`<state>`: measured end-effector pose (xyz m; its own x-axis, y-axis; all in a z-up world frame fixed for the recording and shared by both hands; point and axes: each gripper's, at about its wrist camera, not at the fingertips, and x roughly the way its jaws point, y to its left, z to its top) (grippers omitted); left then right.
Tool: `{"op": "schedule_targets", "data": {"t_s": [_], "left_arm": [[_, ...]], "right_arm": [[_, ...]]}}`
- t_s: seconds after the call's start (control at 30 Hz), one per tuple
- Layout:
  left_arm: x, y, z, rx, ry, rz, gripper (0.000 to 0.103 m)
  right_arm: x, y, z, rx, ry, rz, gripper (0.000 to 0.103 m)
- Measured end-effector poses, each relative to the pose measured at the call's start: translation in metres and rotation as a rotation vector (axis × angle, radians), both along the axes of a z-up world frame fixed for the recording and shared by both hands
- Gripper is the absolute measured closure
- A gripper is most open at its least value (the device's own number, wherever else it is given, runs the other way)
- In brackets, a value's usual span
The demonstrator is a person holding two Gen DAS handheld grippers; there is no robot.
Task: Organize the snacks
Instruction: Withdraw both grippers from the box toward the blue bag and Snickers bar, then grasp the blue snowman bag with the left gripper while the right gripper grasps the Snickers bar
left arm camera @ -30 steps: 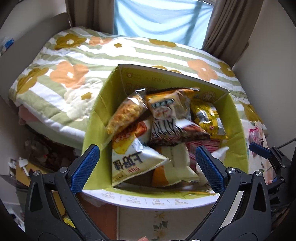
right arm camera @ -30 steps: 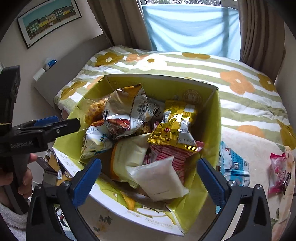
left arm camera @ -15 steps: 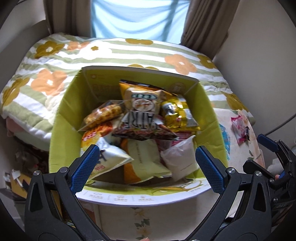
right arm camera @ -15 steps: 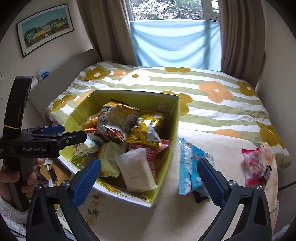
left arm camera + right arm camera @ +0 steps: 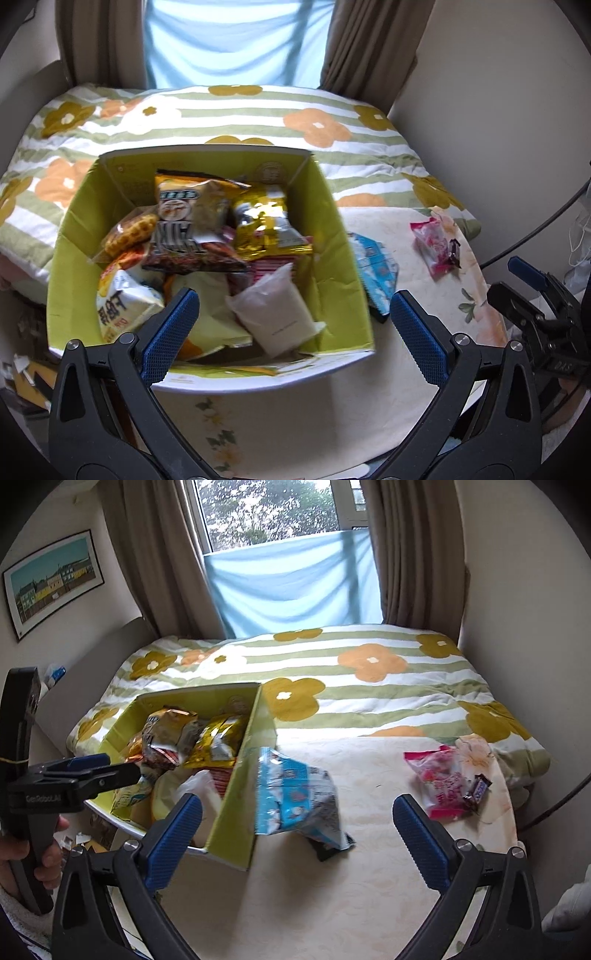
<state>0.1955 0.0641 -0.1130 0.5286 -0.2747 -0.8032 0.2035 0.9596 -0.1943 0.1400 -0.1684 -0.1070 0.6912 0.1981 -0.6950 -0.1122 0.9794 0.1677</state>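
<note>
Green cardboard forms the box (image 5: 334, 236), which sits on the cream surface (image 5: 369, 867) at its left side, with the flowered bed (image 5: 369, 679) behind it. Packets fill the box: a gold bag (image 5: 264, 221) toward the far right corner, a brown-and-yellow bag (image 5: 184, 218) leaning beside it, a clear bag of orange snacks (image 5: 127, 232) at the left wall, a white-and-yellow bag (image 5: 122, 304) near the front left, and a plain white pouch (image 5: 275, 314) at the front right.

Outside the box, a blue packet (image 5: 295, 797) stands tilted against the box's right wall, touching it. Well apart from it, toward the right edge of the surface, lies a pink packet (image 5: 439, 779) with a small dark candy bar (image 5: 478, 788) just beside it.

Left tongs (image 5: 295, 332) hang over the front rim of the box, spread wide with nothing between the blue pads (image 5: 170, 328). Right tongs (image 5: 297, 842) are also spread wide and hold nothing; they hover above the surface, with the blue packet seen between the pads and the box's front right corner next to the left pad. In the right wrist view the left tool shows from the side at the box's left, gripped by a hand (image 5: 37, 856).
</note>
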Motion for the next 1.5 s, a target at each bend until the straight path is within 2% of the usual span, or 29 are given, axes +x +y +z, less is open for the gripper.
{"op": "schedule_targets", "data": {"t_s": [0.13, 0.27, 0.43, 0.53, 0.73, 0.87, 0.97, 1.17, 1.23, 1.4, 1.5], "left_arm": [[-0.012, -0.035, 0.006, 0.023, -0.037, 0.063, 0.001], [-0.021, -0.066, 0.007, -0.010, -0.047, 0.137, 0.000], [-0.028, -0.106, -0.003, -0.020, -0.058, 0.222, 0.001], [-0.034, -0.126, -0.014, -0.055, -0.046, 0.284, 0.000], [-0.043, -0.157, -0.060, -0.110, 0.025, 0.364, 0.000], [-0.035, -0.169, -0.102, -0.135, 0.094, 0.388, 0.001], [-0.024, -0.173, -0.130, -0.145, 0.107, 0.411, 0.001], [0.001, -0.176, -0.165, -0.098, 0.040, 0.471, 0.001], [0.008, -0.176, -0.171, -0.079, 0.015, 0.495, 0.001], [0.017, -0.171, -0.173, -0.068, -0.048, 0.560, 0.001], [0.020, -0.163, -0.171, -0.091, -0.081, 0.602, 0.001]], "right_arm": [[0.001, -0.035, -0.001, 0.035, -0.004, 0.025, 0.000], [0.000, -0.075, -0.001, 0.030, -0.010, 0.051, 0.000], [0.004, -0.121, -0.011, 0.001, 0.002, 0.070, 0.000], [0.013, -0.146, -0.023, -0.010, 0.033, 0.071, 0.000], [0.037, -0.180, -0.062, 0.012, 0.103, 0.061, 0.000], [0.047, -0.186, -0.083, 0.028, 0.134, 0.048, 0.000], [0.051, -0.186, -0.097, -0.001, 0.139, 0.036, 0.000], [0.061, -0.203, -0.127, 0.071, 0.165, -0.078, 0.000], [0.065, -0.208, -0.134, 0.092, 0.175, -0.112, 0.004], [0.071, -0.210, -0.144, 0.108, 0.181, -0.138, 0.004], [0.074, -0.208, -0.146, 0.104, 0.175, -0.144, 0.004]]}}
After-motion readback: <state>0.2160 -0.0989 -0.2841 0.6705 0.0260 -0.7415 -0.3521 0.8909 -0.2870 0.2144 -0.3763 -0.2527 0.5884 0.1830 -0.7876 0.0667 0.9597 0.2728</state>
